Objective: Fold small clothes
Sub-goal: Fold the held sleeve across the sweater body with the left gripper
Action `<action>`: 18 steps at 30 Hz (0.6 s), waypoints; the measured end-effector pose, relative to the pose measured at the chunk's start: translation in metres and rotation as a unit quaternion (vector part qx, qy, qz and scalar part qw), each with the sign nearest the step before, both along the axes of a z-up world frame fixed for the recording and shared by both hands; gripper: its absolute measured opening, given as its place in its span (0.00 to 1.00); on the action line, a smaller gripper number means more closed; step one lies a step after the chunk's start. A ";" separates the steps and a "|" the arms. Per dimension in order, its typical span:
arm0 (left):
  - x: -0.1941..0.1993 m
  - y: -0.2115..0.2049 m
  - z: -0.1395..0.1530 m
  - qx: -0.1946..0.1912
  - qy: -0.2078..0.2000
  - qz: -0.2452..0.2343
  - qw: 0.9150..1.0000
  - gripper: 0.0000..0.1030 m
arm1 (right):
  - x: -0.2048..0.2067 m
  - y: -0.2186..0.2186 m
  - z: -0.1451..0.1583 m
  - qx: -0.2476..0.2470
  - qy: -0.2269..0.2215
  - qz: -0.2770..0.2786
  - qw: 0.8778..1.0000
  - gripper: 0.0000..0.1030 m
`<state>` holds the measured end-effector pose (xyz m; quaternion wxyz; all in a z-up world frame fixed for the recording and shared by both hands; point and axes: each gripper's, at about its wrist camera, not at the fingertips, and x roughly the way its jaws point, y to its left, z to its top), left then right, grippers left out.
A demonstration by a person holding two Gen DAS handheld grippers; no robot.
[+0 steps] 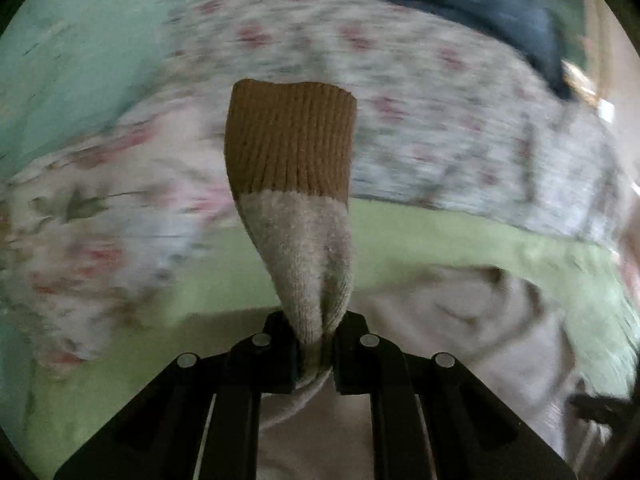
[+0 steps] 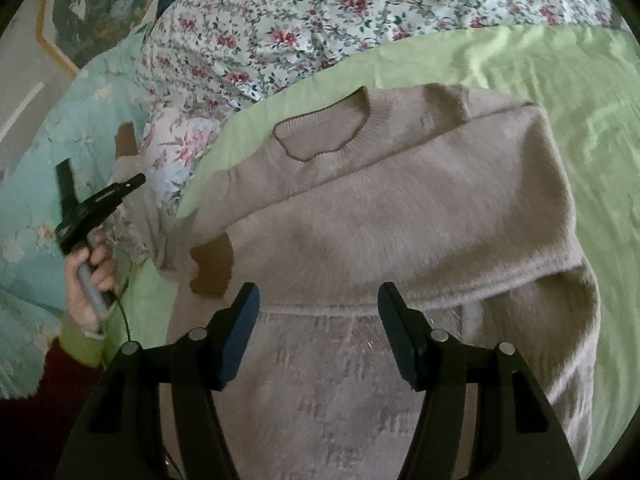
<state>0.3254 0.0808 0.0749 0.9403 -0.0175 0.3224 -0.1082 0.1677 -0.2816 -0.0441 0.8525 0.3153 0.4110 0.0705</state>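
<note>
Pinched in my left gripper (image 1: 315,350), the sleeve (image 1: 292,200) hangs lifted off the green sheet (image 2: 520,60); right gripper (image 2: 316,320) gapes empty over the sweater (image 2: 400,208), one sleeve already folded across.

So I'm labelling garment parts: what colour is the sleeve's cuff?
Ribbed brown cuff on the beige sleeve; clearest in the left wrist view.

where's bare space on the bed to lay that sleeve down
Bare green sheet lies between the sweater's right edge and the floral quilt. Left is crowded: quilt folds and the left gripper clamping the sleeve.
</note>
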 end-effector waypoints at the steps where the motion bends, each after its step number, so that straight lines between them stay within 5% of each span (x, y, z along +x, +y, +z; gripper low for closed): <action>1: -0.011 -0.017 0.000 -0.001 -0.001 -0.026 1.000 0.11 | -0.004 -0.002 -0.001 0.003 0.002 -0.005 1.000 0.61; 6: -0.037 -0.111 -0.023 0.020 0.003 -0.124 0.992 0.11 | -0.021 -0.011 -0.008 0.011 0.011 -0.028 0.999 0.61; 13: -0.035 -0.201 -0.084 0.062 0.045 -0.189 0.979 0.12 | -0.041 -0.030 -0.015 0.017 0.015 -0.069 0.997 0.61; 16: -0.026 -0.223 -0.113 0.075 0.069 -0.211 0.972 0.18 | -0.046 -0.035 -0.015 0.020 0.015 -0.086 0.996 0.61; 18: -0.026 -0.225 -0.124 0.073 0.088 -0.218 0.969 0.31 | -0.047 -0.036 -0.014 0.024 0.013 -0.091 0.995 0.61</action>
